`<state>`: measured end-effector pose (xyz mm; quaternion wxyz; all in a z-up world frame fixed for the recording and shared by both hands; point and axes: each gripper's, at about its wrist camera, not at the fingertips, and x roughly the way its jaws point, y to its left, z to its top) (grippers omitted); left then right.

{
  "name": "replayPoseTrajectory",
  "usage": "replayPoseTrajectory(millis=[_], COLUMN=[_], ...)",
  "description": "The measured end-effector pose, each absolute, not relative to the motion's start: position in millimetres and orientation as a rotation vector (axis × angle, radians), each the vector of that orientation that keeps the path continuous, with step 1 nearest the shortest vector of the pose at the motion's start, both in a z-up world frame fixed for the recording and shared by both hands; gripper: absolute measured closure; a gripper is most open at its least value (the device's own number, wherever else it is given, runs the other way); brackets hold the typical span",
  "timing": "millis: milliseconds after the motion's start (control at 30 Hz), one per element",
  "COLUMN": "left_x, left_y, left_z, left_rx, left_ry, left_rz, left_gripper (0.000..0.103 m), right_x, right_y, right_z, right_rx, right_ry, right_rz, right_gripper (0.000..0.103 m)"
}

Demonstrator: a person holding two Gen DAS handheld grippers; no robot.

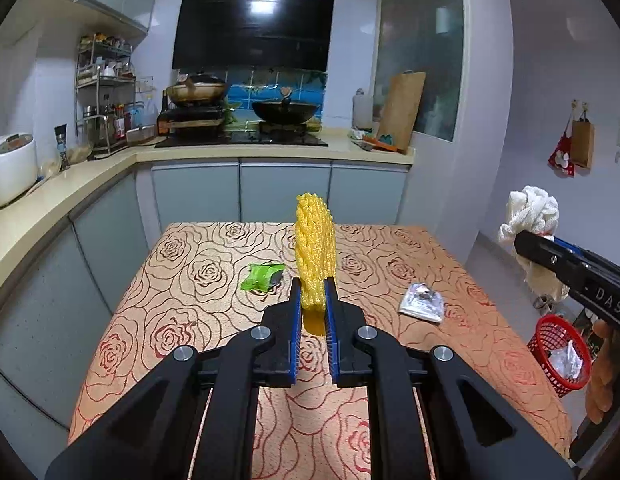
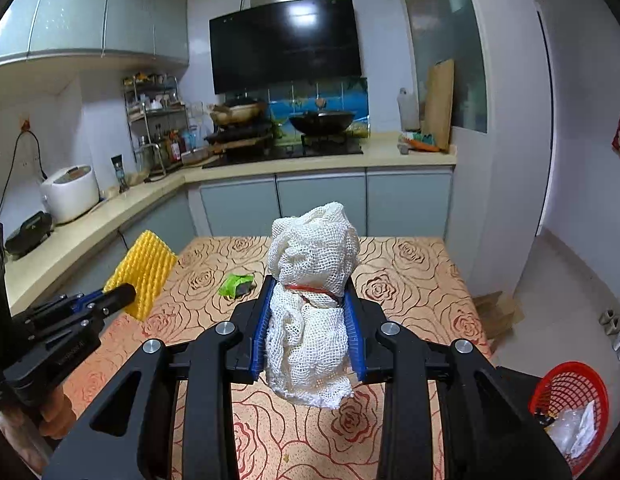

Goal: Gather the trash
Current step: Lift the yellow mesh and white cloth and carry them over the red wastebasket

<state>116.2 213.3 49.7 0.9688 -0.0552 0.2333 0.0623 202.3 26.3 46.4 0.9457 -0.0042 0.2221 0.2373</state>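
My left gripper is shut on a yellow foam fruit net and holds it upright above the table; both show at the left of the right wrist view, the net beside the gripper. My right gripper is shut on a bundle of white mesh cloth tied with a red band; the cloth also shows at the right of the left wrist view. A green wrapper and a silver foil packet lie on the table. A red trash basket stands on the floor at the right.
The table has a rose-patterned orange cloth. Kitchen counters run along the left and back, with a rice cooker, stove and pans. The basket holds clear plastic.
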Motion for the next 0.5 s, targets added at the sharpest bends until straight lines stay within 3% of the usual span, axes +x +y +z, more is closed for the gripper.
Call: replayPoseTrajectory(millis=[500], left_x=[116.2], left_y=[169.2], left_z=[61.6], left_rx=[-0.062], left_ry=[0.447], left_rz=[0.046], left_gripper=[0.093], right_x=[187.7], right_y=[-26.0], right_z=[57.7], right_rx=[0.033], right_ry=[0.415], right_rz=[0.385], right_gripper=[0.072])
